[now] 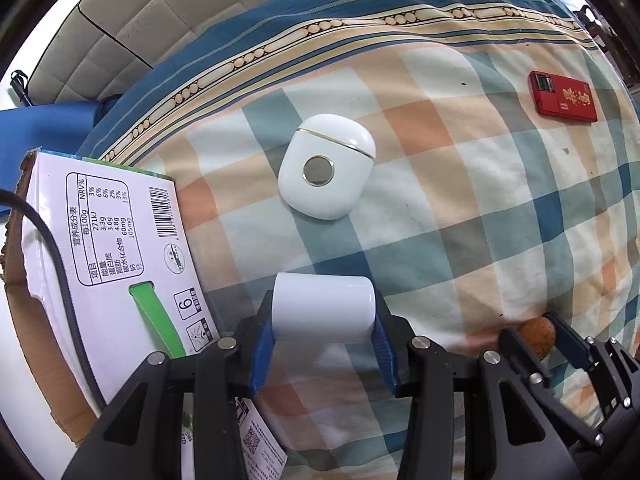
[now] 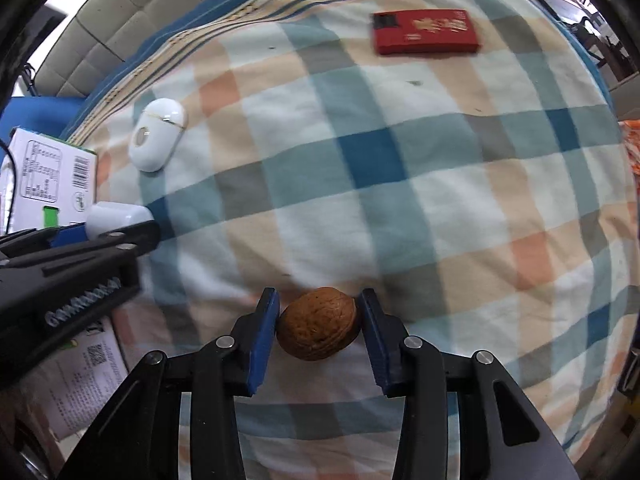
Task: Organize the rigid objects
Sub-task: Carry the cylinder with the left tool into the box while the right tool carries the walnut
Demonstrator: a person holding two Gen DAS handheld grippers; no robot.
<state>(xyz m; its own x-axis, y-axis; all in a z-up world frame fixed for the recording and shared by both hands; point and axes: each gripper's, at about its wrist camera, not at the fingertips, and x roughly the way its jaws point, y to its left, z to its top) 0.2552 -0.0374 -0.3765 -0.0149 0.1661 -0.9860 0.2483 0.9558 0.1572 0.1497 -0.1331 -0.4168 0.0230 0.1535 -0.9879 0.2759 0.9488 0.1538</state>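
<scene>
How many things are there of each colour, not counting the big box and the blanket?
White: 2, the rounded white case lying on the blanket and the white cylinder in the left gripper.
Red: 1, the red flat box.
Brown: 1, the walnut in the right gripper.
Total: 4

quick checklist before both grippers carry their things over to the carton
1. Left gripper shut on the white case, blue fingers on both sides: ok.
2. Right gripper shut on the walnut: ok.
3. Walnut seated deep enough not to slip: cannot tell, it is round and held near the fingertips.
4. Gap between the two grippers: ok, apart though close side by side.
5. Carton within view on the left: ok; its opening: cannot tell.
6. White shaver and red box lying on the checked cloth, out of the way: ok.
</scene>
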